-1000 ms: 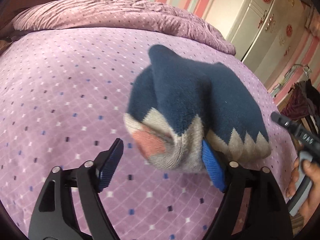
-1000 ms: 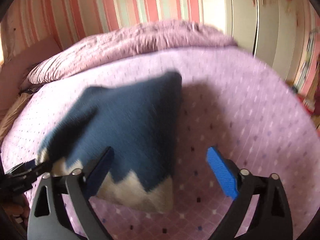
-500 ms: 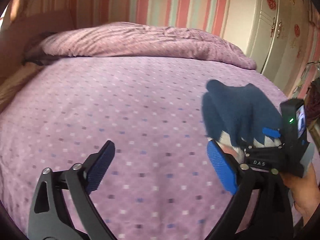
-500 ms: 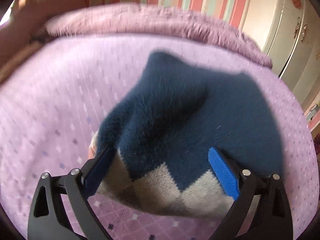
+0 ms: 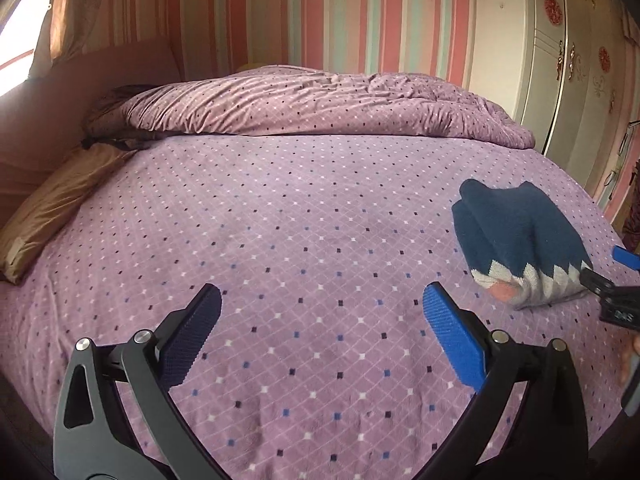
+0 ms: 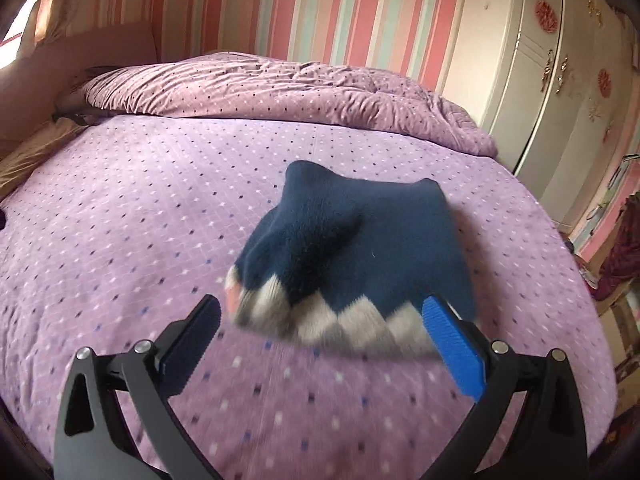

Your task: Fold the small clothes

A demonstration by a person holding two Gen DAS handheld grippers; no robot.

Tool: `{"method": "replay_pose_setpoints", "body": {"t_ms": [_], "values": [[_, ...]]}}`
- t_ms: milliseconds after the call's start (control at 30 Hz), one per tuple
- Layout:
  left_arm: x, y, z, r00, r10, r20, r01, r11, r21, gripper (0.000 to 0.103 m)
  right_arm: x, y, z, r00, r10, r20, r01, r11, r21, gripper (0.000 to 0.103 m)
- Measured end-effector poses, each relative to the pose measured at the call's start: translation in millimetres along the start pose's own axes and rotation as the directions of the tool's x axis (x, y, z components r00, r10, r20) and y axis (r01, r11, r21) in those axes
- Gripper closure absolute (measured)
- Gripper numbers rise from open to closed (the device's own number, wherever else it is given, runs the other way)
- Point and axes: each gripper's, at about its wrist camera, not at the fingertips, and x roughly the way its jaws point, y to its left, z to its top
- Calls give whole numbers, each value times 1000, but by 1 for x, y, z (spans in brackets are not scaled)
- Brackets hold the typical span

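Note:
A folded dark blue sock bundle with a grey zigzag cuff and a pink patch lies on the purple dotted bedspread, at the right in the left wrist view. My left gripper hangs over bare bedspread well left of it, its jaws opening with nothing between them. In the right wrist view the bundle lies just ahead of my right gripper. Its jaws stand wide either side of the cuff, the blue pad beside the cuff's right corner. That gripper's fingers show at the bundle's near right corner.
A crumpled purple duvet is heaped along the far side of the bed, with a tan pillow at the left. A white wardrobe and hanging clothes stand beyond the bed's right edge. A hand shows at the right.
The left gripper let go of the sock bundle, opened wider and drew away to the left. The bundle now rests on the bed. The right gripper pulled back, leaving the cuff between its jaws.

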Motion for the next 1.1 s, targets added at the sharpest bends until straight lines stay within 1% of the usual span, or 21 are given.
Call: {"method": "replay_pose_setpoints", "body": {"t_ms": [100,200,233,400,500,533,600,633,767,900,967,1100], "values": [[-13,-1,-4,1000,18,-6,-18,1000,21,3,-29,1,-11,999,29,-21,-29,999,18,2],[-26,-9,-13,998,59,-37,-56,996,76,3,-58,0,-20,999,30,-22,-29,998,47,2],[-30,-10,-17,997,60,-42,-57,995,86,3,-66,0,-23,1000,26,-17,-25,998,51,2],[-55,-17,-40,997,14,-70,-7,996,94,3,-105,3,-27,999,4,44,-7,998,66,2],[-70,-24,-52,998,14,-67,-7,995,102,3,-122,4,-25,997,-14,76,9,998,66,2],[-78,-27,-55,998,2,-61,4,995,104,3,-128,5,-25,996,-18,83,13,998,62,2],[-90,-30,-58,998,-32,-51,37,995,96,3,-136,6,-25,995,-23,92,17,998,60,2],[-95,-31,-59,998,-37,-48,42,995,90,3,-140,7,-25,995,-20,95,15,998,59,2],[-112,-35,-61,999,-29,-34,32,996,86,3,-157,7,-28,995,5,99,-12,997,74,2],[-121,-34,-59,999,-44,-22,45,997,65,3,-170,7,-33,995,13,97,-21,996,83,2],[-125,-31,-56,999,-30,-14,30,998,49,3,-175,7,-35,995,31,94,-40,995,95,2],[-128,-27,-53,1000,-4,-4,4,999,39,3,-182,6,-39,995,26,95,-36,994,103,2]]}}
